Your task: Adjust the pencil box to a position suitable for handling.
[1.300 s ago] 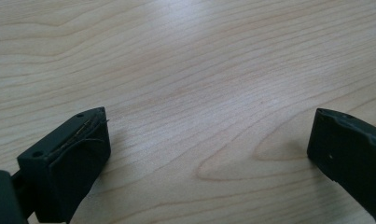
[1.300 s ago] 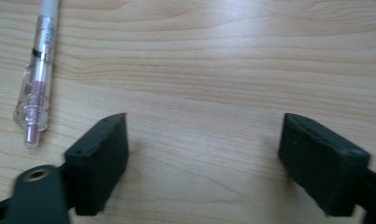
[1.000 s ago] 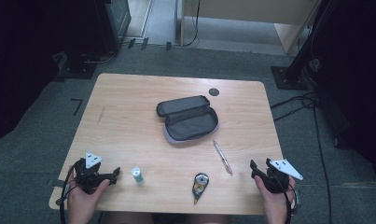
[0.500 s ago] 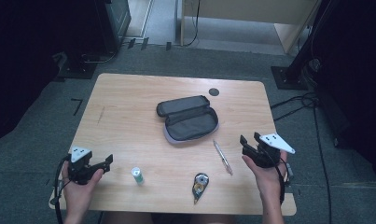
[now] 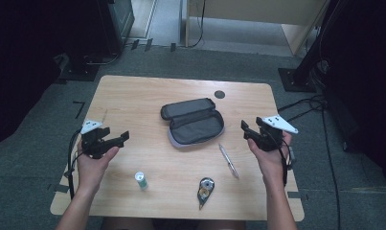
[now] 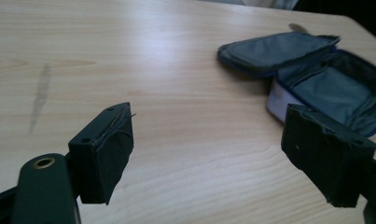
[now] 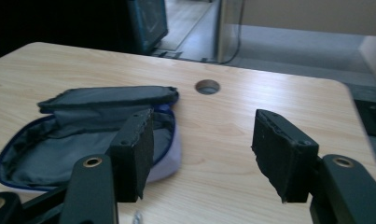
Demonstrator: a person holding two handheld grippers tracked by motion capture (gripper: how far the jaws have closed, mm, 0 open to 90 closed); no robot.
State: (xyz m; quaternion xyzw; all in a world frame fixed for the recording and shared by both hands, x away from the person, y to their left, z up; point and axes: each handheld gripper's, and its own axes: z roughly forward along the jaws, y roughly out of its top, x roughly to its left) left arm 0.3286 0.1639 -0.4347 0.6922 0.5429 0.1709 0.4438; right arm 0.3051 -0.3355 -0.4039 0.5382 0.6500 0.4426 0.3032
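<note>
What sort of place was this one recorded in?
Probably a lab or office workroom set up for recording: a small wooden table with a cable hole stands on grey carpet, with dark equipment stands and loose cables around it.

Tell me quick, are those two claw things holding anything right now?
Left gripper: open, nothing between its jaws, which have just been closing a little.
Right gripper: open, holding nothing, raised beside the open pencil case.

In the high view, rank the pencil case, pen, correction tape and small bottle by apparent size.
1. pencil case, lying open, clearly largest.
2. pen, long but thin.
3. correction tape, shorter yet wider; its rank against the pen is unsure.
4. small bottle, smallest.
</note>
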